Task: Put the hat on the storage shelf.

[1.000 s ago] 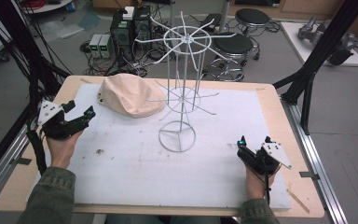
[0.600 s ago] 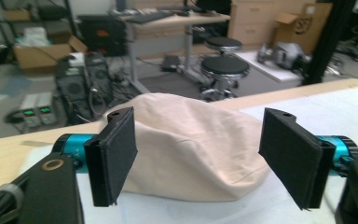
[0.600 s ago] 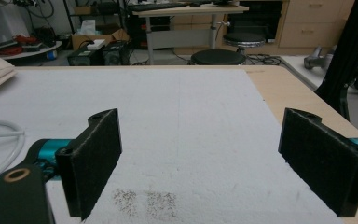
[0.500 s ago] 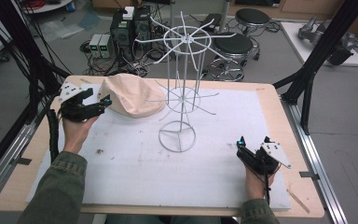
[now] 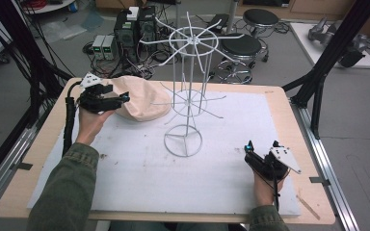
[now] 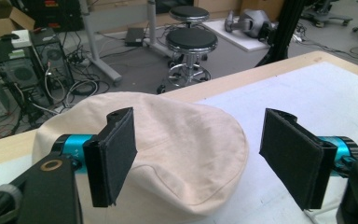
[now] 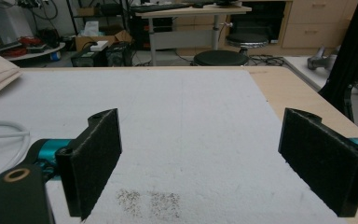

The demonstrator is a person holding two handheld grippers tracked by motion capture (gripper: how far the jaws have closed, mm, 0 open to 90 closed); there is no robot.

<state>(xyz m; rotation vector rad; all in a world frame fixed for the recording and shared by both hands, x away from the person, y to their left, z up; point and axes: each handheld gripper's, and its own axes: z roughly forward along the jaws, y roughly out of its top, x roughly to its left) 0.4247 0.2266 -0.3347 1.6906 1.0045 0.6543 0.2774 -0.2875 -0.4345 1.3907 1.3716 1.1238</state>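
A beige fabric cap [image 5: 142, 102] lies on the white mat [image 5: 125, 168] at the back left, beside a white wire stand [image 5: 189, 86] with spoke arms. My left gripper [image 5: 123, 99] hovers at the cap's left edge, open. In the left gripper view the cap [image 6: 177, 144] lies between and behind the spread jaws of this gripper [image 6: 200, 158], and nothing is gripped. My right gripper [image 5: 247, 147] rests open near the front right of the mat. In the right gripper view this gripper [image 7: 214, 158] has only bare mat [image 7: 196, 121] between its jaws.
The stand's ring base [image 5: 183, 140] sits mid-mat; its curve shows at the left in the right gripper view [image 7: 4, 135]. The wooden table edge [image 5: 289, 125] frames the mat. Stools [image 5: 241, 45], computers [image 5: 135, 29] and black frame posts [image 5: 327, 62] stand beyond the table.
My left gripper has travelled from the table's left edge forward and right, up to the cap. The right gripper has stayed put.
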